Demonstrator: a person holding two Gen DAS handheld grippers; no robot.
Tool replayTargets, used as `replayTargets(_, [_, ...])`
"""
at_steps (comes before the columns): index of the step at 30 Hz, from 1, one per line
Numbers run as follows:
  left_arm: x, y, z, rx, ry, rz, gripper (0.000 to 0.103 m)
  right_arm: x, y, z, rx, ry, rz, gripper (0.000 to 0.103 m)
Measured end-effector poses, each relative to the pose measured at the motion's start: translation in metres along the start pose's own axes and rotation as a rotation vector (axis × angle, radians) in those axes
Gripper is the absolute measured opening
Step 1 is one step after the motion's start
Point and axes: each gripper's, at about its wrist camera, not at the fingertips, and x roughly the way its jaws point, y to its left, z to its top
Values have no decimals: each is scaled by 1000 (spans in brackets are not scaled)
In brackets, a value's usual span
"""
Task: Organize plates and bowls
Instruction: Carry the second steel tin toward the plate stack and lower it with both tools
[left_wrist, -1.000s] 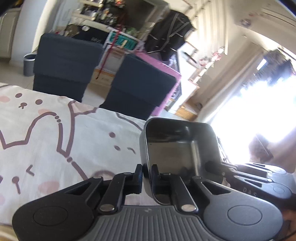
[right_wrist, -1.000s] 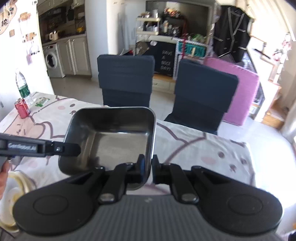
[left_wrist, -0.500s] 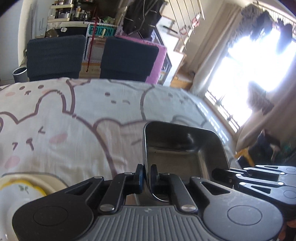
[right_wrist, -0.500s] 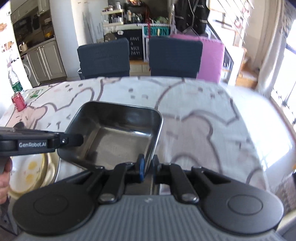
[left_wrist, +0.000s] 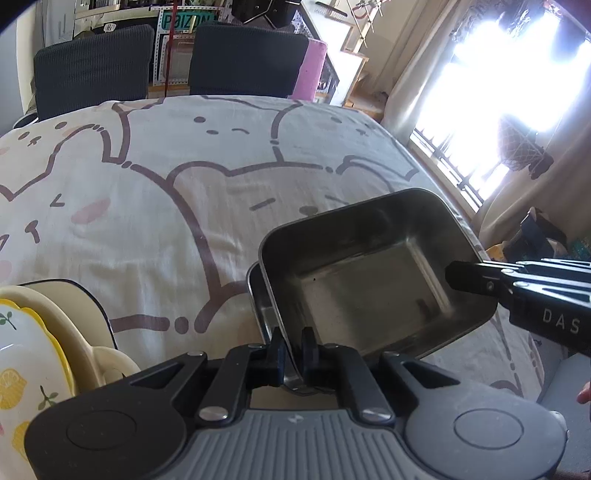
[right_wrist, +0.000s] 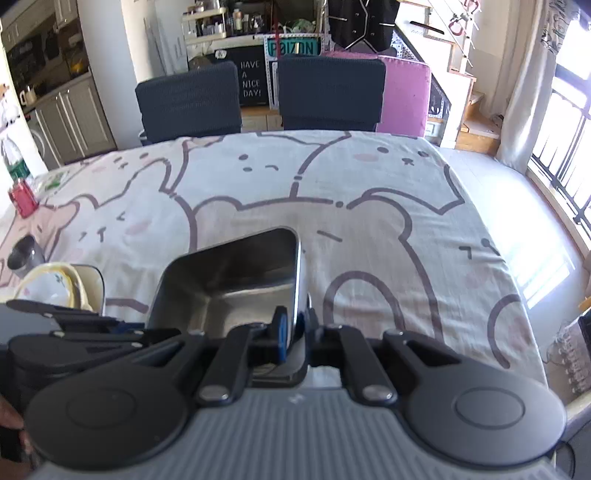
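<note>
The steel tray, rim-clamped by left gripper and right gripper, overlaps a second tray beside bare tablecloth.

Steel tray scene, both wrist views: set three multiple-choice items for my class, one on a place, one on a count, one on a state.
1. Where is the lemon-patterned plate relative to the steel tray in the left wrist view?
A. to its left
B. inside it
C. far behind it

2. How many dark chairs stand at the table's far side?
A. one
B. two
C. four

3. How is the steel tray held?
A. lying free on the tablecloth
B. gripped by one gripper
C. gripped on its rim by both

Answers: 1 A, the plate sits at the left edge. 2 B, two chair backs show. 3 C, the left gripper and right gripper each pinch a rim.
</note>
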Motion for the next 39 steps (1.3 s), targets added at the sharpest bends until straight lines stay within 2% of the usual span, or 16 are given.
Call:
replayTargets(18, [-5, 1, 2, 43, 16, 38, 11, 2, 7, 0, -33, 4, 18, 12])
replayTargets(39, [16, -2, -5, 70, 76, 69, 12, 30, 17, -5, -88, 110, -34, 13])
